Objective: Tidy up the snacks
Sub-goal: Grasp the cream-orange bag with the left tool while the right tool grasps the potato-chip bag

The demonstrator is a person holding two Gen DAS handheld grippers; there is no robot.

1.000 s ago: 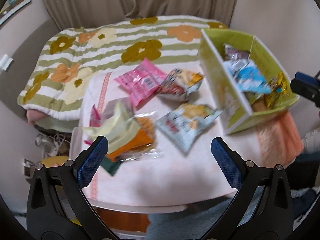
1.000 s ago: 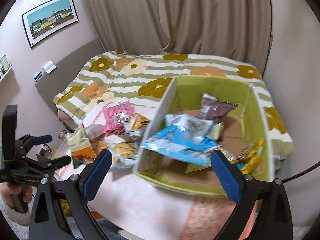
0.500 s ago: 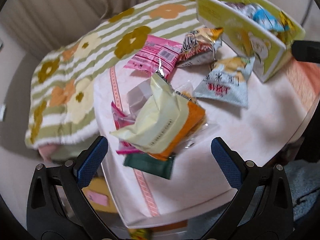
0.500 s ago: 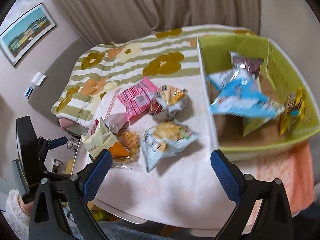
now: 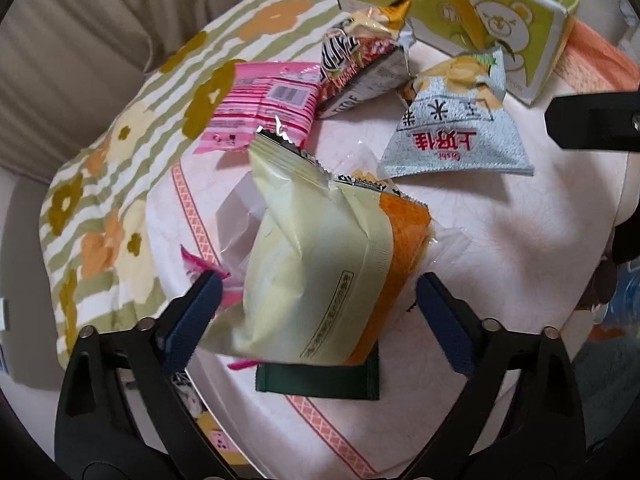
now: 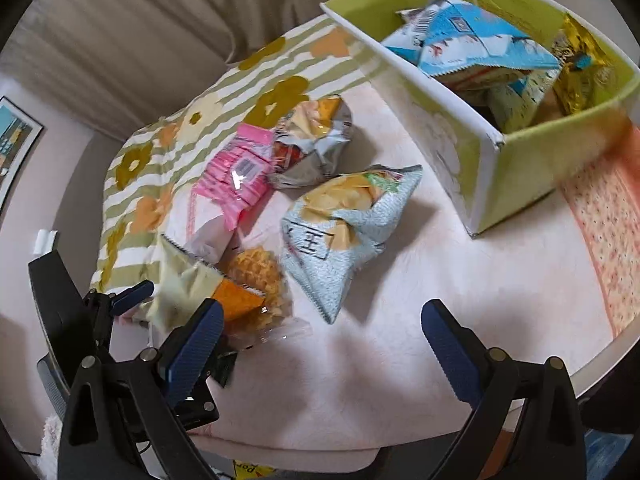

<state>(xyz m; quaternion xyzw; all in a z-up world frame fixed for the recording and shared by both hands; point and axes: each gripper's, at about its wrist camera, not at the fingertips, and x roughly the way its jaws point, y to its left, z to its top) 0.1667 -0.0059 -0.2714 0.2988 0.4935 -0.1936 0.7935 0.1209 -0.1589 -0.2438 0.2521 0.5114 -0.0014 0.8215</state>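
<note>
My left gripper (image 5: 316,316) is open, its fingers on either side of a pale yellow and orange snack bag (image 5: 320,276) on the table; this bag also shows in the right wrist view (image 6: 188,284). A dark green packet (image 5: 320,380) lies under it. A grey-white chip bag (image 5: 460,132) (image 6: 344,232), a pink packet (image 5: 260,108) (image 6: 232,172) and a silver striped bag (image 5: 360,64) (image 6: 312,140) lie beyond. A green box (image 6: 520,152) (image 5: 500,12) holds several snacks. My right gripper (image 6: 320,340) is open and empty above the table.
The table wears a pale pink cloth (image 6: 400,360). A clear packet of waffle snacks (image 6: 260,280) lies by the yellow bag. A flowered green-striped bed cover (image 5: 120,160) lies behind the table. Curtains hang at the back.
My left gripper has moved down and forward until the yellow and orange bag sits between its fingers. My right gripper has swung left and lower, away from the green box.
</note>
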